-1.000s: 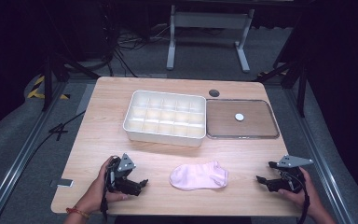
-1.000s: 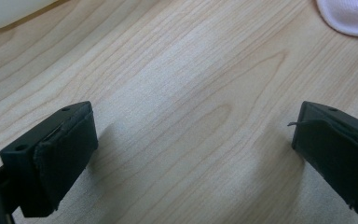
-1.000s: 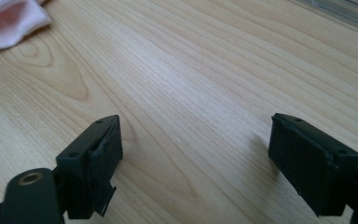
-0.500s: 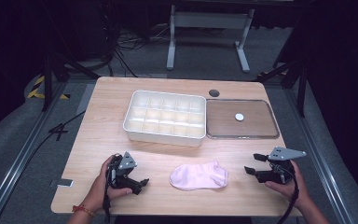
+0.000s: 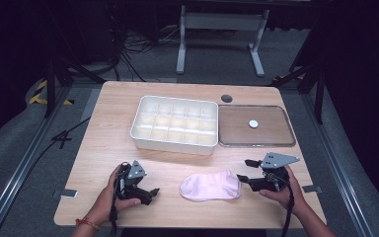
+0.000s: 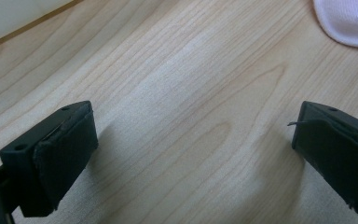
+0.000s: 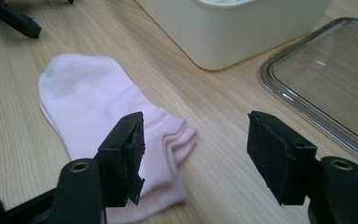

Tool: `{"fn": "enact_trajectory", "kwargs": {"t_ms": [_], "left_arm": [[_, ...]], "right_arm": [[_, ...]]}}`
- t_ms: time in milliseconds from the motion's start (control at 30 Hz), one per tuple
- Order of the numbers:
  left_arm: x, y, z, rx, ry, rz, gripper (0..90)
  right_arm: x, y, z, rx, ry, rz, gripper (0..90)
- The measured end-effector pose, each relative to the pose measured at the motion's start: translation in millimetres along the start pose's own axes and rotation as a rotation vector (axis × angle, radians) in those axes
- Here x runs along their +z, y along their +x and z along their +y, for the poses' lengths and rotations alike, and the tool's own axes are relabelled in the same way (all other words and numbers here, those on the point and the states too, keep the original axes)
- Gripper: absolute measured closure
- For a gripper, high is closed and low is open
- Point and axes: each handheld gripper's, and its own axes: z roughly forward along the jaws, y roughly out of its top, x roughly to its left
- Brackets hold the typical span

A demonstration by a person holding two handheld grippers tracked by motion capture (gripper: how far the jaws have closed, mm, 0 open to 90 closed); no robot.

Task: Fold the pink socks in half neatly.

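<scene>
While the pink sock (image 5: 210, 185) lies flat near the front edge of the table (image 5: 108, 133), about midway along it, both tongs rest low over the wood on either side of it. The left tongs (image 5: 148, 193) sit toward the front left corner, held in the person's left hand (image 5: 109, 193), jaws spread wide with bare wood between them in the left gripper view; the sock's edge (image 6: 349, 21) shows at the far upper right there, apart from the jaws. The right tongs (image 5: 244, 170) are near the front right corner in the right hand (image 5: 281, 190), jaws also wide apart and holding nothing, pointed at the sock's cuff end (image 7: 121, 121). A white divided box (image 5: 175, 123) stands toward the back of the table, and a clear lid (image 5: 255, 126) lies flat just beside it on the right edge side.
</scene>
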Motion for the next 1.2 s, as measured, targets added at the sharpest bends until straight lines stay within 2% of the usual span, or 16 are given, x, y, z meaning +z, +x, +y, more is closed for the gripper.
{"fn": "enact_trajectory", "kwargs": {"t_ms": [133,167,200,300,333,467,500,700,767,867,1000,1067,1100,1133,1167,1200], "left_arm": [[0.6,-2.2,1.6,0.000,-0.006,0.011,1.7],[0.5,-4.3,2.9,0.006,-0.020,0.005,8.4],[0.9,-5.3,4.1,0.007,-0.026,0.011,11.4],[2.7,-7.8,6.7,-0.005,-0.029,0.009,16.2],[3.9,-9.1,8.5,-0.010,-0.033,0.005,16.2],[8.0,-14.8,16.1,-0.041,-0.058,-0.064,23.1],[9.2,-18.1,19.7,-0.035,-0.063,-0.069,23.9],[14.8,-36.5,38.5,-0.071,-0.125,-0.155,25.8],[18.9,-42.4,43.4,-0.058,-0.128,-0.174,26.2],[24.8,-49.8,48.4,-0.045,-0.114,-0.180,26.8],[40.1,-60.6,56.6,0.006,-0.067,-0.190,29.3],[43.0,-62.8,58.0,0.015,-0.060,-0.186,30.8],[47.5,-69.4,60.2,0.061,-0.040,-0.150,31.2],[47.5,-69.4,60.2,0.061,-0.040,-0.150,31.2],[48.4,-72.6,61.4,0.091,-0.030,-0.129,31.6],[48.8,-74.0,62.4,0.099,-0.028,-0.125,31.6]], "right_arm": [[10.4,7.1,8.2,-0.008,-0.014,0.019,42.3],[17.0,13.1,12.7,-0.019,-0.017,0.031,47.2],[19.9,15.8,14.1,-0.023,-0.015,0.036,47.5],[28.8,22.6,16.9,-0.037,-0.005,0.042,51.1],[32.9,25.6,17.6,-0.045,0.001,0.059,53.9],[47.7,36.4,14.9,-0.069,0.032,0.111,67.0],[50.3,38.5,13.3,-0.073,0.038,0.124,69.6],[60.8,49.5,7.4,-0.105,0.084,0.173,77.4],[63.3,50.7,5.6,-0.109,0.095,0.177,78.5],[67.7,52.2,2.1,-0.119,0.116,0.182,79.3],[68.8,54.4,-0.1,-0.132,0.109,0.175,80.1],[68.6,55.6,-0.7,-0.138,0.107,0.166,80.6],[68.5,56.4,-1.2,-0.141,0.104,0.159,80.7],[68.5,56.4,-1.2,-0.141,0.104,0.159,80.7],[68.3,56.6,-1.3,-0.143,0.104,0.159,80.7],[68.3,56.6,-1.3,-0.143,0.104,0.159,80.7]]}}
